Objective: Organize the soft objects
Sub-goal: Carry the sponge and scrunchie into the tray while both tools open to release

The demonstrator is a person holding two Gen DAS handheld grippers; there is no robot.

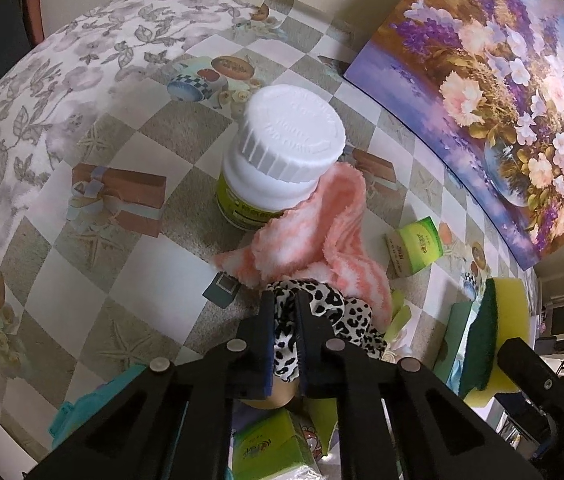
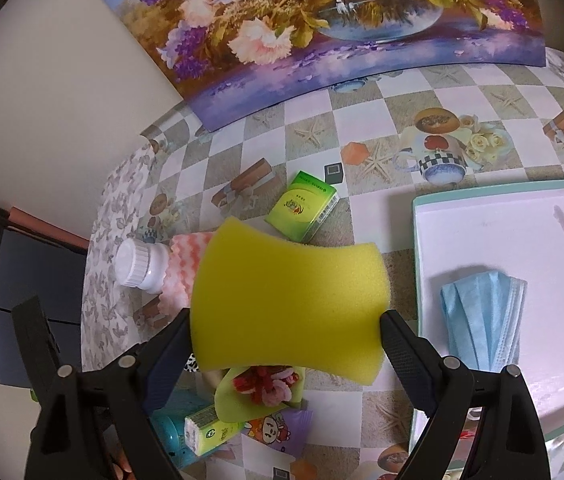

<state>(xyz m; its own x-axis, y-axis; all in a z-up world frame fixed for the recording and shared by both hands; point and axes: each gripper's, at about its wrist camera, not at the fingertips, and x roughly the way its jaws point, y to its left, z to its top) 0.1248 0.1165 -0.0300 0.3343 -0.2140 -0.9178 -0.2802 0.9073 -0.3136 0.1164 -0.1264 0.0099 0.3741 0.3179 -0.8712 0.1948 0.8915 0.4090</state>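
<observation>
My left gripper (image 1: 285, 300) points down at the table and is shut on a black-and-white leopard-print fabric piece (image 1: 334, 308). Just beyond it a pink-and-white striped fluffy cloth (image 1: 322, 232) lies against a white-capped bottle (image 1: 290, 136). My right gripper (image 2: 286, 320) is shut on a yellow sponge (image 2: 286, 280), held by its two short ends above the table. The left wrist view shows the sponge's (image 1: 510, 320) green scouring side. A white tray (image 2: 502, 220) with a teal rim lies to the right, and a folded blue face mask (image 2: 482, 316) rests in it.
A green tissue pack (image 2: 302, 210) lies on the checked tablecloth past the sponge. Under the sponge sit a red-pink fuzzy flower (image 2: 270, 386), a teal bottle (image 2: 174, 428) and small packets. A flower painting (image 2: 322, 20) leans on the wall behind.
</observation>
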